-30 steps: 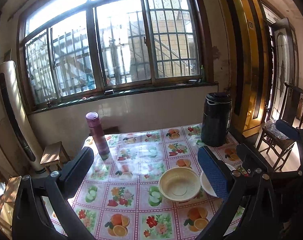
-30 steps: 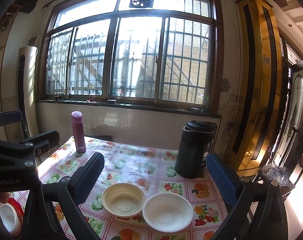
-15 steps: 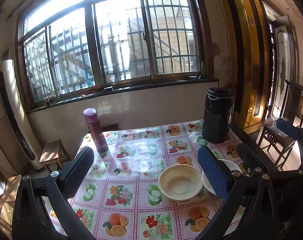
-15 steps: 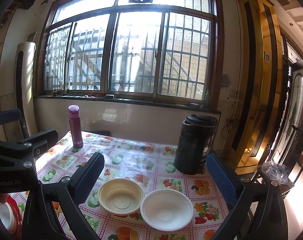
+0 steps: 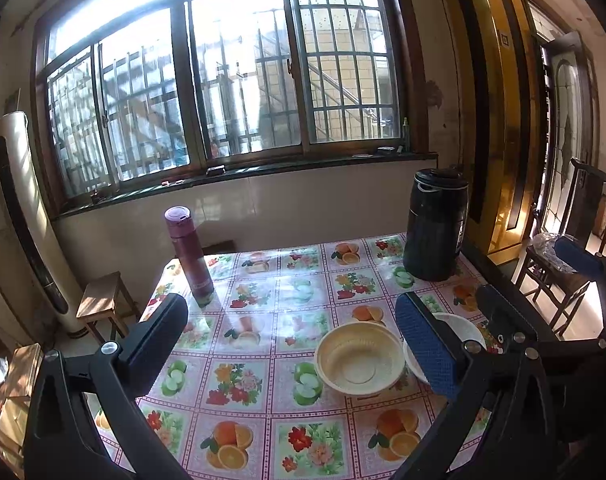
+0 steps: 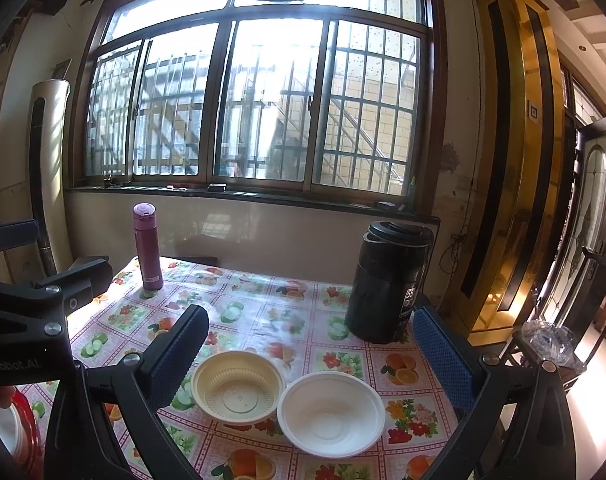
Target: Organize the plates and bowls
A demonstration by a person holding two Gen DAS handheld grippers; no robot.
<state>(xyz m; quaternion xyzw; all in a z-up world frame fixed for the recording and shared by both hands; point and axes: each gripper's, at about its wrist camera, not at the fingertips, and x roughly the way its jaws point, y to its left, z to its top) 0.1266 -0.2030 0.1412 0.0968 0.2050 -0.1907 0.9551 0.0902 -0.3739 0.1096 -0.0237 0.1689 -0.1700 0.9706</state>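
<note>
A cream bowl (image 5: 359, 360) and a white bowl (image 5: 463, 328) stand side by side on the fruit-patterned tablecloth (image 5: 263, 320). In the right wrist view the cream bowl (image 6: 239, 388) is left of the white bowl (image 6: 331, 412). My left gripper (image 5: 291, 340) is open and empty above the table, with the cream bowl between its fingers in view and its right finger hiding part of the white bowl. My right gripper (image 6: 311, 348) is open and empty, hovering above both bowls. A red-rimmed stack of white dishes (image 6: 11, 432) shows at the lower left edge.
A pink thermos bottle (image 5: 189, 256) stands at the table's back left and a black kettle (image 5: 437, 224) at the back right. A wooden stool (image 5: 103, 300) and a tower fan (image 5: 23, 220) are left of the table. A dark chair (image 5: 563, 264) stands right.
Both grippers have drifted slightly; the views tilt a little upward and the bowls sit marginally lower and nearer. Nothing was taken hold of or moved.
</note>
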